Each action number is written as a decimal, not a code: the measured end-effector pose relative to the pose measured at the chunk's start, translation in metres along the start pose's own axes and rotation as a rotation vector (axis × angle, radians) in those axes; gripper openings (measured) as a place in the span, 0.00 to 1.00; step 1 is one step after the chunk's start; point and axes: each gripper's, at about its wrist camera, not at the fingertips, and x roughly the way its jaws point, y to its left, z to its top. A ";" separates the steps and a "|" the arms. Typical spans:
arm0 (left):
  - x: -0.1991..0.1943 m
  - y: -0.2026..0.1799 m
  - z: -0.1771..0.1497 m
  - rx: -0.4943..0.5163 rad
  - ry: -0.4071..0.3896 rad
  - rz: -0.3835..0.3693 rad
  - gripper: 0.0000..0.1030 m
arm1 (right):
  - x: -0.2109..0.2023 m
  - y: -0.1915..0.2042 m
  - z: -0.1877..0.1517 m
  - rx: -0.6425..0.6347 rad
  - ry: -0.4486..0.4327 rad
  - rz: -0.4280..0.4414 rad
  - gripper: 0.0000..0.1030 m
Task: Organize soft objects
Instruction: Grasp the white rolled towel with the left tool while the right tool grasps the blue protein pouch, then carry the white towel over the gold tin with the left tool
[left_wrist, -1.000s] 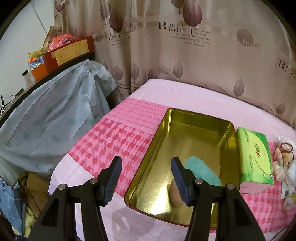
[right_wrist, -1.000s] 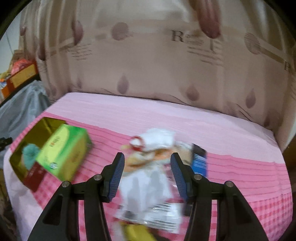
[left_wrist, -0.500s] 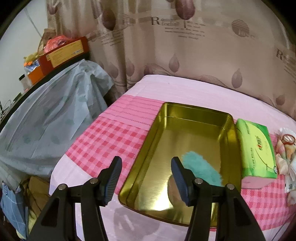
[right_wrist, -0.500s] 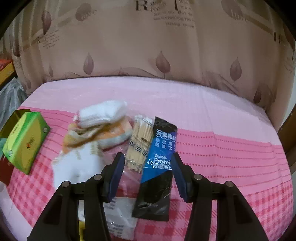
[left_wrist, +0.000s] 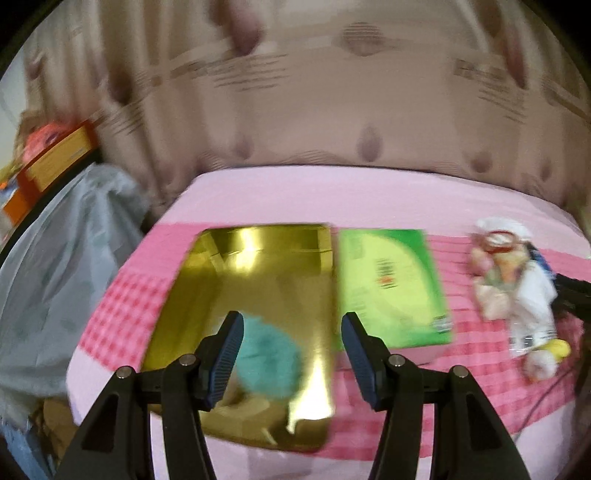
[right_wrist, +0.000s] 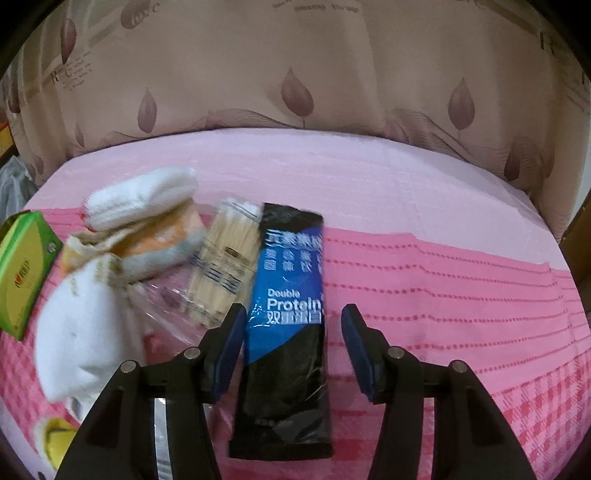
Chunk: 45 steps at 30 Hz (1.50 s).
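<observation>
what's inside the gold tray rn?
The gold tray holds a teal fluffy item, with something tan at its near edge, too blurred and covered to identify. The tray's far half looks bare.

Left gripper (left_wrist: 291, 350) swung toward tissue box (left_wrist: 388, 288), right gripper (right_wrist: 293, 343) lowered over protein packet (right_wrist: 286, 317).

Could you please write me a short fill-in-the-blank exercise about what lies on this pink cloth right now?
1. The fluffy teal item lies inside the ____ tray.
2. Directly beside the tray's right wall lies a ____ tissue pack.
3. Between the open fingers of the right claw lies a black and blue packet printed "Double ____".
4. The bundle of wooden sticks lies between the packet and the rolled ____.

Missing words: gold; green; Protein; socks
</observation>
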 end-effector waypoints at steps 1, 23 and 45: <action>0.000 -0.009 0.002 0.014 0.001 -0.026 0.55 | 0.002 -0.004 -0.002 0.011 0.009 0.004 0.47; 0.032 -0.215 0.022 0.330 0.140 -0.434 0.55 | -0.016 -0.023 -0.031 0.025 0.016 0.029 0.39; 0.073 -0.244 0.014 0.314 0.223 -0.474 0.28 | -0.015 -0.025 -0.032 0.032 0.015 0.039 0.41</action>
